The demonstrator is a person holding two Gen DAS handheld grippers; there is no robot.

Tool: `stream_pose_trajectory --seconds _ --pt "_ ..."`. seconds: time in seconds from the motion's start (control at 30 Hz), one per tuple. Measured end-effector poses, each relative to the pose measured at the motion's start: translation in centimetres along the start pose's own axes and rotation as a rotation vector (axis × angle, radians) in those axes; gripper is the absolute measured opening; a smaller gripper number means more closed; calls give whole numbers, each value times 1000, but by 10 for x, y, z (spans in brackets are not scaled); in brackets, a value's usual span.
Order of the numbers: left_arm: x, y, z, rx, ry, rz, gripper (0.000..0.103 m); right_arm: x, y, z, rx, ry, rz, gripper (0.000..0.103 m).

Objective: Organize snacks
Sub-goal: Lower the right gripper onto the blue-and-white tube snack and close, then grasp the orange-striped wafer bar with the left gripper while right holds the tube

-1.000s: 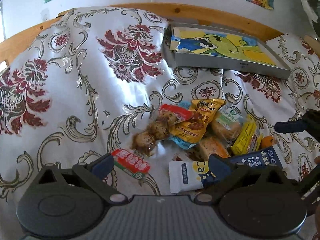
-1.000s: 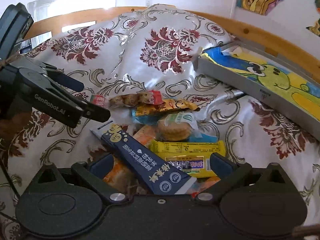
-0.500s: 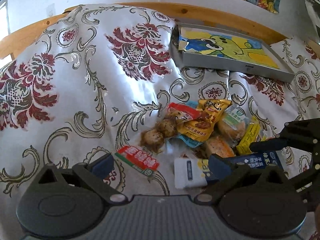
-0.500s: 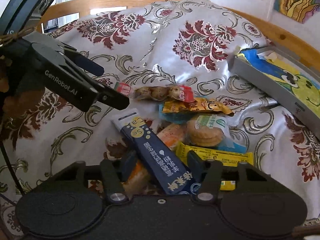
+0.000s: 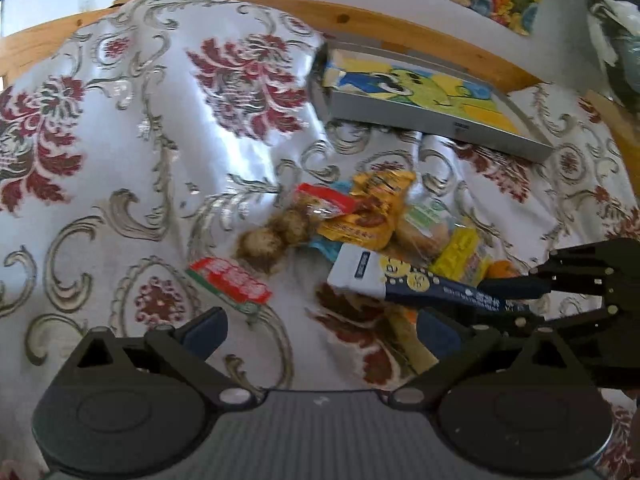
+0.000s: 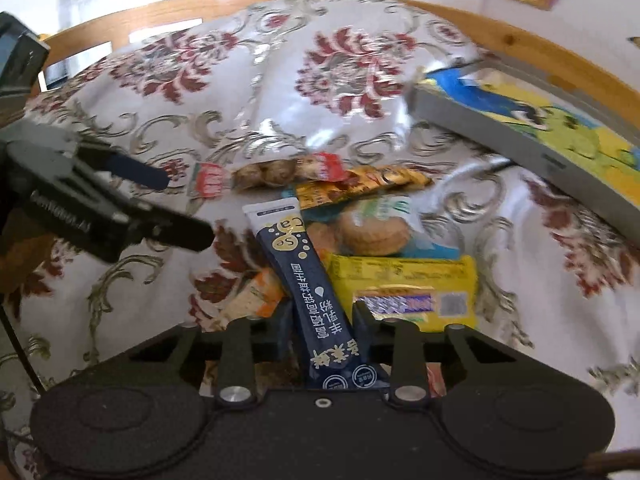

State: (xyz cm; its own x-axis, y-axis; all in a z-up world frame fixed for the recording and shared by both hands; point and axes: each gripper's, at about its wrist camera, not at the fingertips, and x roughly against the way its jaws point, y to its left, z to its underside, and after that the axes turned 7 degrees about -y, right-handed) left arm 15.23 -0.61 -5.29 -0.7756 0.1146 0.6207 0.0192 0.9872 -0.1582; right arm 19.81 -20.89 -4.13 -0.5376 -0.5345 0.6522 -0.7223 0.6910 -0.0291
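Navy stick sachet [image 6: 308,280] pinched at its near end between closed right gripper [image 6: 322,320] fingers, above snack pile [image 6: 372,232]; left gripper [image 5: 320,328] spread wide, empty.

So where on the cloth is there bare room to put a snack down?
The floral tablecloth lies bare left of the red-ended meatball packet, out to the wooden table edge. Another bare strip runs between the snack pile and the grey shallow box. Around the dark blue stick sachet packets overlap.
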Motion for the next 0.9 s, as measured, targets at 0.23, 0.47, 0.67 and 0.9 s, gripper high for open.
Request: stream_pose_trajectory --seconds 0.23,0.47,0.67,0.9 --pt "-14 -21 1 0 28 71 101 22 4 6 16 -28 104 29" --pt "-40 -35 -2 31 104 113 86 41 -10 15 -23 -34 192 29" --pt "-57 -40 -7 57 154 118 65 49 -17 23 -74 -44 215 29" --pt "-68 -39 -10 92 189 116 59 41 -16 22 -111 -59 211 29"
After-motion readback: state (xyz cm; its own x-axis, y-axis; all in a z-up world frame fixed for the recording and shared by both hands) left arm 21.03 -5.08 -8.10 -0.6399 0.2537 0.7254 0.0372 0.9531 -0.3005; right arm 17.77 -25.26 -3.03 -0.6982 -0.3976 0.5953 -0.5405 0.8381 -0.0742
